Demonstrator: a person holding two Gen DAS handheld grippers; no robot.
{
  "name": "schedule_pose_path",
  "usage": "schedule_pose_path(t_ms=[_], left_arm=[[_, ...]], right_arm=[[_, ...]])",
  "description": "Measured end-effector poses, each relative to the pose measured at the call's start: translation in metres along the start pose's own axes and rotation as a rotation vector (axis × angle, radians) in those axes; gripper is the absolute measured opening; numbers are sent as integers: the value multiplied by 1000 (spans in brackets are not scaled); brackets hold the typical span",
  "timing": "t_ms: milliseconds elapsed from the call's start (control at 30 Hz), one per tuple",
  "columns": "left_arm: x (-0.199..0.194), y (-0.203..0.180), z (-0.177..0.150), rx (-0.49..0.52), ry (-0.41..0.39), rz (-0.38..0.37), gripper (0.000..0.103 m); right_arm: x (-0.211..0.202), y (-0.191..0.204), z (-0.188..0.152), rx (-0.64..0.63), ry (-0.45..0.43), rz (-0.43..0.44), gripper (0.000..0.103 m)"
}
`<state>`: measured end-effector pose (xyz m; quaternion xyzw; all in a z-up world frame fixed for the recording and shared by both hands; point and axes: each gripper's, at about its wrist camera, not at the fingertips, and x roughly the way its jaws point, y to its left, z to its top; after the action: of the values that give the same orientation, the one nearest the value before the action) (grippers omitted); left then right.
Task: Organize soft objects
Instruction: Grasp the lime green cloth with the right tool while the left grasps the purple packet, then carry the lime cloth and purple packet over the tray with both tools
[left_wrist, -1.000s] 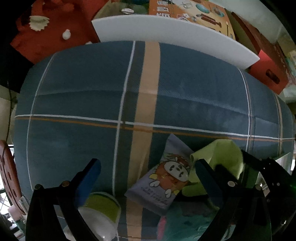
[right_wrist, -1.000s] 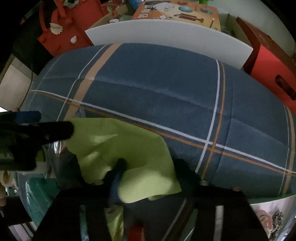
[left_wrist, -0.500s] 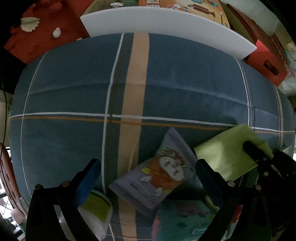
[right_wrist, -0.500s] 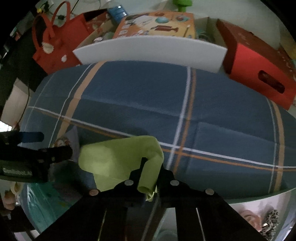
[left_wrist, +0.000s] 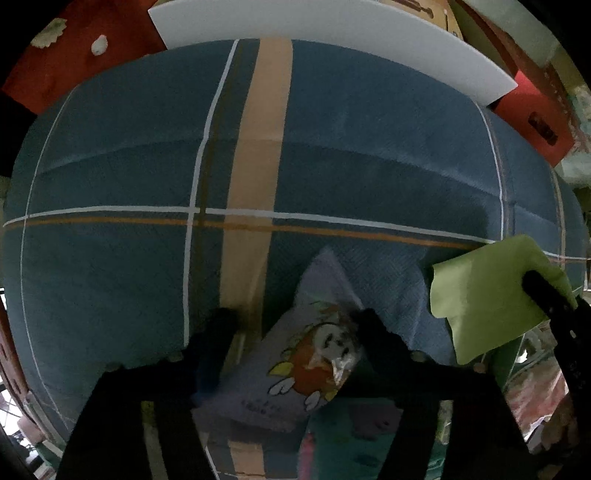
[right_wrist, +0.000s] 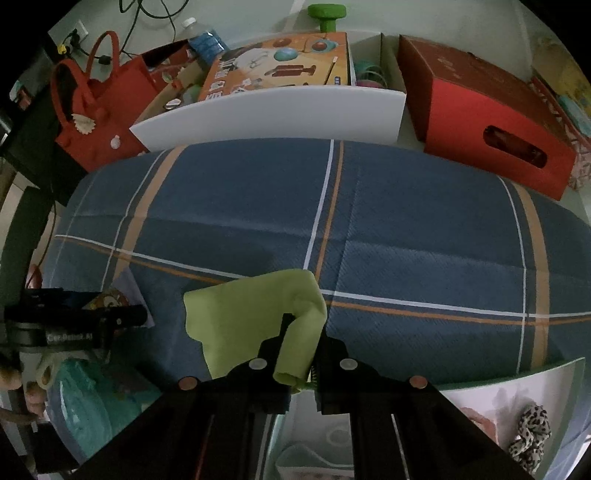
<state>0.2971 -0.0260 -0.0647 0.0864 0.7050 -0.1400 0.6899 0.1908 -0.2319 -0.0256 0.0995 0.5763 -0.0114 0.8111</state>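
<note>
Two grippers work over one blue plaid cushion (right_wrist: 369, 229). One green cloth (right_wrist: 266, 314) hangs pinched in the right gripper (right_wrist: 301, 332), lifted just above the cushion. One cartoon-printed packet (left_wrist: 295, 354) sits gripped between the left gripper (left_wrist: 291, 325) fingers, resting against the cushion. Behind it, one white bin (right_wrist: 280, 110) holds a toy box (right_wrist: 280, 62).

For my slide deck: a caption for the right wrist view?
Right gripper pinches a lime-green cloth above a blue plaid cushion.

Matt green cloth (right_wrist: 258, 310), woven plaid cover (right_wrist: 406, 229)
</note>
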Motion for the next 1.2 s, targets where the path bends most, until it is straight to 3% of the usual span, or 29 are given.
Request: schedule_pose_path(t_ms=[67, 233, 567, 733, 1200], left_arm=[[-3, 4, -3, -4, -12, -16, 45], [-17, 8, -7, 9, -54, -29, 38], [-70, 7, -32, 29, -194, -37, 38], [-100, -13, -53, 23, -247, -41, 37], [-176, -62, -125, 78, -338, -70, 37]], right_arm=[[-2, 1, -1, -2, -3, 0, 9], [-10, 3, -4, 2, -18, 1, 9], [-58, 4, -14, -6, -74, -1, 9], [-99, 4, -24, -13, -117, -10, 9], [-216, -29, -86, 20, -231, -44, 9]])
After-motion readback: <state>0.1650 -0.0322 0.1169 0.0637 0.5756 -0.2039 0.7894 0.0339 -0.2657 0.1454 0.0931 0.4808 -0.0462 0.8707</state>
